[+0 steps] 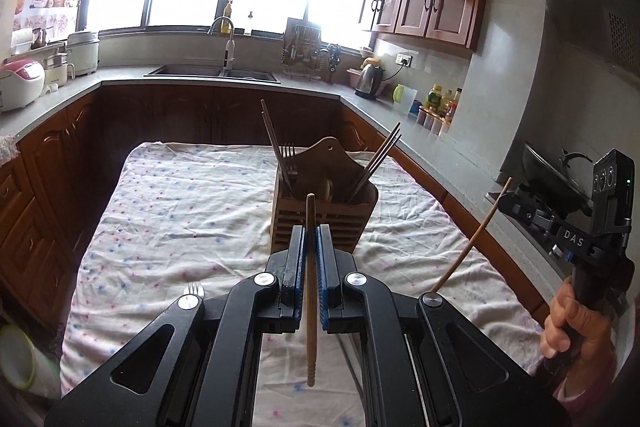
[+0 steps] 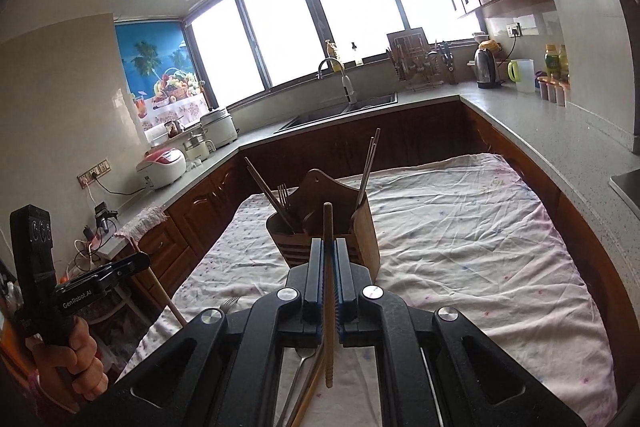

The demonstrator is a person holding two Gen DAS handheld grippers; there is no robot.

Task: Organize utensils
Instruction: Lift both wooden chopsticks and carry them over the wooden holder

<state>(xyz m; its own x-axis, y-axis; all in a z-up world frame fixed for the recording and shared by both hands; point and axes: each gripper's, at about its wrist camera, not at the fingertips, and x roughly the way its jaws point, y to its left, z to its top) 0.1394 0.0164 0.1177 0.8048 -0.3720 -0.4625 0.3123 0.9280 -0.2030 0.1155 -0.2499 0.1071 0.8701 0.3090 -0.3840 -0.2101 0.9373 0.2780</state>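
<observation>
My left gripper (image 1: 311, 231) is shut on a wooden chopstick (image 1: 310, 327) that stands nearly upright between its blue pads. My right gripper (image 2: 329, 243) is shut on a second wooden chopstick (image 2: 329, 339) in the same way. Just beyond both stands a slatted wooden utensil holder (image 1: 340, 223) (image 2: 362, 231) on the floral cloth. It has chopsticks and a fork (image 1: 287, 157) in its left compartment and several chopsticks (image 1: 380, 155) in its right one. Each wrist view also shows the other gripper: the right gripper (image 1: 507, 201) and the left gripper (image 2: 138, 262), both hand-held.
A loose fork (image 1: 194, 290) (image 2: 229, 303) lies on the cloth-covered table (image 1: 180, 207) near me, and more utensils (image 2: 302, 383) lie under the right gripper. Grey counters ring the table, with a sink (image 1: 208, 71), a kettle (image 1: 368, 82), a rice cooker (image 1: 20, 83) and a wok (image 1: 556, 179).
</observation>
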